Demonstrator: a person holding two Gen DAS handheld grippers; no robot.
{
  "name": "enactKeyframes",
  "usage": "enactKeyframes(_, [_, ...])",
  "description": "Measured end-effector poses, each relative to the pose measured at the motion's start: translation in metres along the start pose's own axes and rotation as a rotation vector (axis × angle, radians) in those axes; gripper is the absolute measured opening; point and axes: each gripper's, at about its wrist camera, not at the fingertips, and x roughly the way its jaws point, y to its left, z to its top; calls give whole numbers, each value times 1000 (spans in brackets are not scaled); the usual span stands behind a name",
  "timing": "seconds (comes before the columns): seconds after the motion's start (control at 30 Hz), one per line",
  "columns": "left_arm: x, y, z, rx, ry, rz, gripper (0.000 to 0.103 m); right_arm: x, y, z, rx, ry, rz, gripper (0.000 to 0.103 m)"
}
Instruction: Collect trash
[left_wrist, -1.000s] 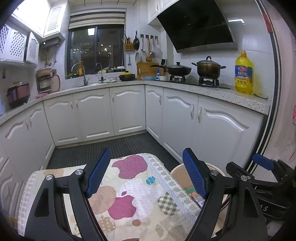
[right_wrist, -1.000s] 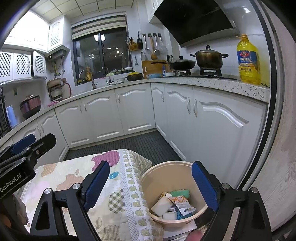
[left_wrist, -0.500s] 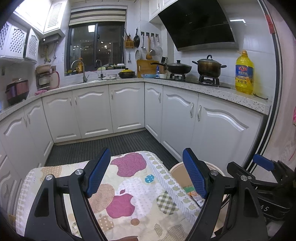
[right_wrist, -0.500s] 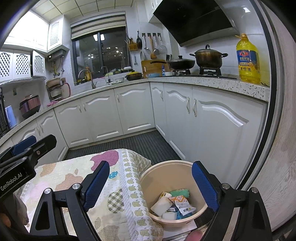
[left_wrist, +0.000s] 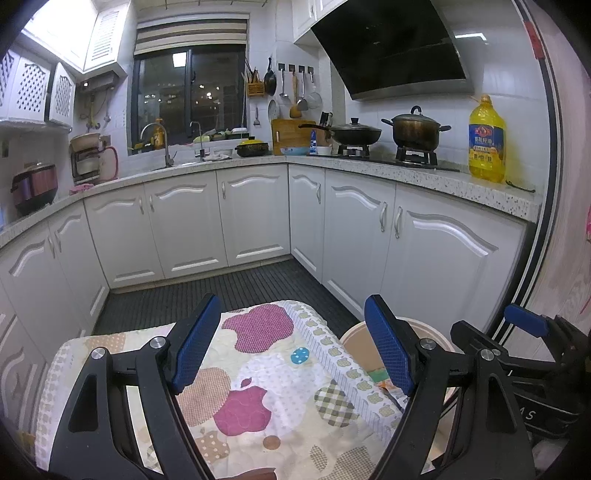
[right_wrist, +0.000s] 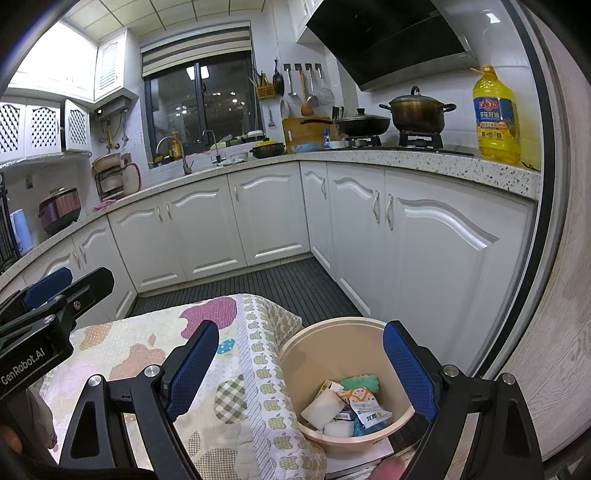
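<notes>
A beige round bin (right_wrist: 325, 347) stands on the floor right of a table with a patterned cloth (right_wrist: 147, 347). Inside lie several pieces of trash (right_wrist: 347, 406): white sponges, a green sponge and small wrappers. My right gripper (right_wrist: 301, 369) is open and empty, held above the bin and the cloth's right edge. My left gripper (left_wrist: 291, 350) is open and empty above the cloth (left_wrist: 258, 376); the bin's rim (left_wrist: 354, 332) shows behind its right finger. The right gripper also shows in the left wrist view (left_wrist: 524, 325) at the right.
White L-shaped kitchen cabinets (left_wrist: 251, 218) surround a dark ribbed floor (left_wrist: 236, 288). The counter holds a yellow oil bottle (left_wrist: 487, 142), a pot (left_wrist: 415, 129), a pan (left_wrist: 354, 133) and a sink tap (left_wrist: 162, 144). A wooden wall (right_wrist: 565, 295) stands at the right.
Both grippers stay open and empty. The left wrist view has shifted slightly, with the table cloth sitting a little lower; the right view is nearly unchanged.
</notes>
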Motion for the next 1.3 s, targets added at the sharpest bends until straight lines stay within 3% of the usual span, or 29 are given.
enactKeyframes(1.3, [5,-6,-5,36,14,-17,80,11,-2,-5,4,18,3,89])
